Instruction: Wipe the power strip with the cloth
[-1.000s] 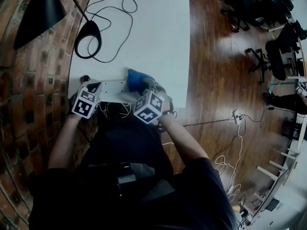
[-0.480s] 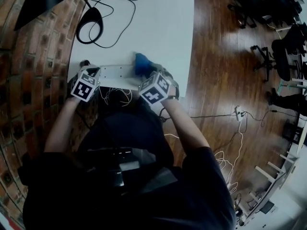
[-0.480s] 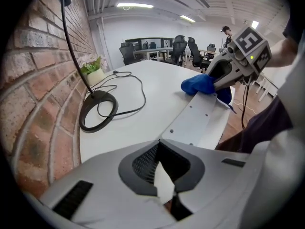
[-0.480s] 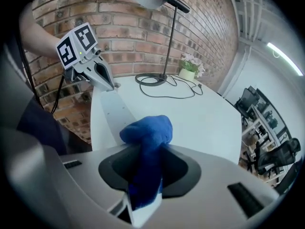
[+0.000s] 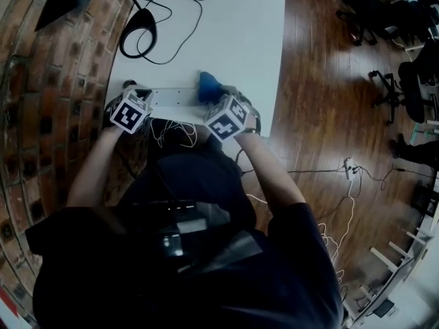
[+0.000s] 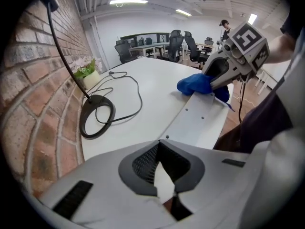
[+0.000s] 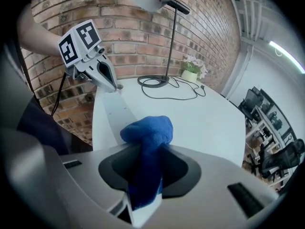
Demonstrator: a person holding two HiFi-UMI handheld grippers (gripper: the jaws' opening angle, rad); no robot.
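Though partly hidden, cloth (image 7: 145, 132) in right tongs (image 7: 143, 170), seemingly atop power strip (image 7: 114, 113).

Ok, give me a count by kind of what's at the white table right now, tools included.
Power strip: 1
Blue cloth: 1
Lamp: 1
Potted plant: 1
Tools: 2 (left tool, right tool)
Total: 6

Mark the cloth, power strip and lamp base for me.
cloth (image 7: 148, 128): right gripper view, on its bunched blue end.
power strip (image 6: 200, 124): left gripper view, middle of its flat white face.
lamp base (image 6: 84, 121): left gripper view, left side of the black ring.
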